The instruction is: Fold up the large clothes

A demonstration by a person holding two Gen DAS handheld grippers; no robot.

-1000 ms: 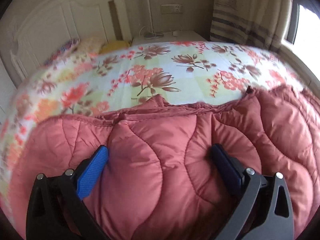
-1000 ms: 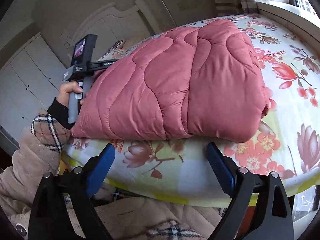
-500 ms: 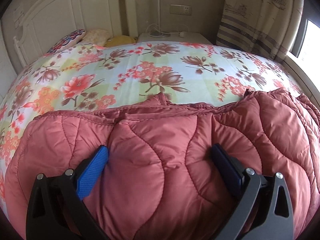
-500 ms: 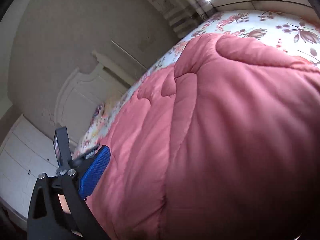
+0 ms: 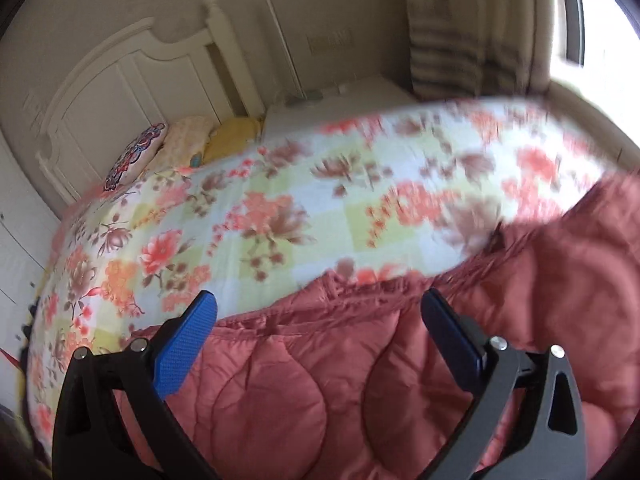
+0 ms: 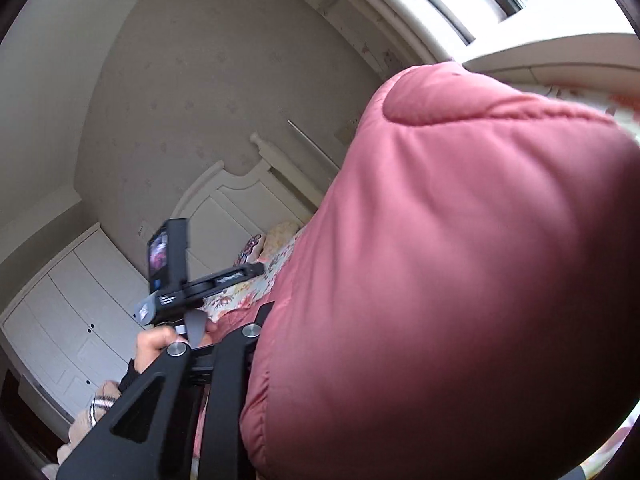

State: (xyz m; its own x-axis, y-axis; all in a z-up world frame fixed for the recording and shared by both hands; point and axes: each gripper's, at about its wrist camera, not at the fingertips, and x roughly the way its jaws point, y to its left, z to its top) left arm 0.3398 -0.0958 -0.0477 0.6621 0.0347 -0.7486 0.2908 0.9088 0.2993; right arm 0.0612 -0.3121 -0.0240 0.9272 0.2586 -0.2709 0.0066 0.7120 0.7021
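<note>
A red quilted jacket (image 5: 360, 380) lies folded on the flowered bed sheet (image 5: 280, 208). My left gripper (image 5: 320, 320) hovers open over the jacket's far edge. Its blue pads (image 5: 188, 340) stand wide apart and grip nothing. In the right wrist view the jacket (image 6: 440, 260) bulges up and fills most of the picture. Of my right gripper only the left finger (image 6: 236, 356) shows, drawn inward with its tip buried in the fabric. Its jaws are closing with a fold of the jacket between them. The other finger is hidden behind the cloth.
A white headboard (image 5: 120, 92) and several pillows (image 5: 176, 144) stand at the bed's far left end. A nightstand (image 5: 340, 100), a striped curtain (image 5: 460, 40) and a window sit beyond. A person's hand (image 6: 154, 344) holds the left gripper's handle (image 6: 172, 280) near white wardrobe doors (image 6: 72, 320).
The right gripper closed in on the jacket from the bed's edge, its jaws narrowing onto the fabric, which now bulges up. The left gripper stayed open and drew back and left, baring more sheet.
</note>
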